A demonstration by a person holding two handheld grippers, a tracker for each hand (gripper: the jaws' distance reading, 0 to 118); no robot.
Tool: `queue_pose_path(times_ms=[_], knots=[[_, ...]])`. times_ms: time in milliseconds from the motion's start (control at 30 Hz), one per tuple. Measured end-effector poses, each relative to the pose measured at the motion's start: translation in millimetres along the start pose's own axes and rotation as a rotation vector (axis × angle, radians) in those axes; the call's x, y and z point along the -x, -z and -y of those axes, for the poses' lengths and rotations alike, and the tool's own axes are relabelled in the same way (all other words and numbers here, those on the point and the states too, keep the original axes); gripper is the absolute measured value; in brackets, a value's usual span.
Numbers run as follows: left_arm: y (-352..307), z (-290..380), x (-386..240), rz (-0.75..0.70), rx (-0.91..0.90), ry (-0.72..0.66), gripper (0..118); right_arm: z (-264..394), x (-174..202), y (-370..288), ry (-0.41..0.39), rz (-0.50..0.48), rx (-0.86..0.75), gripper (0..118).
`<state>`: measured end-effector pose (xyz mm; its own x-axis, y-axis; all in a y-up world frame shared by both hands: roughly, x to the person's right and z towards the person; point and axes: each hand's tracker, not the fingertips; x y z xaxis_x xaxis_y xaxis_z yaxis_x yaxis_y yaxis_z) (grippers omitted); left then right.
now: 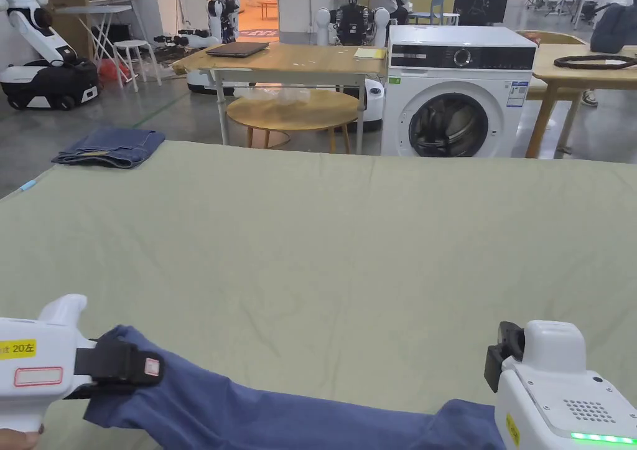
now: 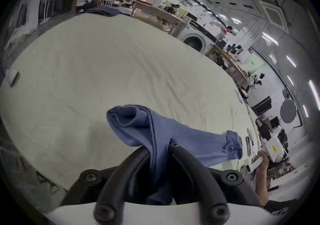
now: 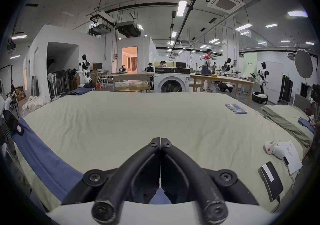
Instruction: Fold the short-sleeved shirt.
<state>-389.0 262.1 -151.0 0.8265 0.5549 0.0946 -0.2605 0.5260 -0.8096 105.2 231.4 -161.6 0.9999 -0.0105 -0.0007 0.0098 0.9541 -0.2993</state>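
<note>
Now, left gripper (image 2: 160,149): clenched on a bunched fold of the shirt (image 2: 181,140), cloth pinched between both jaws and spilling out past the tips.
Right gripper (image 3: 160,142): jaws pressed tip to tip; blue cloth shows beneath its body, but whether any is caught between the jaws I cannot tell.
Shirt: blue, short-sleeved, stretched in a band between the two grippers along the near edge of the bed (image 1: 348,233); one hemmed sleeve end hangs off to the right of the left gripper.
Bed: covered with a pale green sheet, spreading ahead of both grippers.
Jeans (image 1: 112,147): folded, well ahead of the left gripper at the far left corner of the bed.
Washing machine (image 1: 459,99): beyond the bed's far edge, ahead of the right gripper, door round and dark.
</note>
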Motion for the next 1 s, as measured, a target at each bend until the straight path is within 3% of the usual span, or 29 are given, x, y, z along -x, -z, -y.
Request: queue_pose_path(times_ms=[200,433,633,833,933,967,1000], knots=[[55,3,-50,0.116,0.094,0.073,4,1,-1,-2,0.000,-0.005,0.000,0],[154,29,-92,0.075,0.298,0.109,4,5,-10,-4,0.006,0.007,0.018,0],[211,56,-102,-0.010,0.399,0.058,4,10,-19,-6,0.006,0.026,0.038,0],[225,66,-102,-0.055,0.389,0.048,4,12,-24,-7,0.006,0.039,0.049,0],[217,63,-103,0.022,0.378,0.003,4,13,-25,-7,0.010,0.038,0.053,0],[211,62,-106,0.015,0.372,0.012,8,13,-26,-7,0.012,0.037,0.056,0],[203,60,-112,0.019,0.361,0.024,19,13,-26,-7,0.012,0.036,0.056,0]])
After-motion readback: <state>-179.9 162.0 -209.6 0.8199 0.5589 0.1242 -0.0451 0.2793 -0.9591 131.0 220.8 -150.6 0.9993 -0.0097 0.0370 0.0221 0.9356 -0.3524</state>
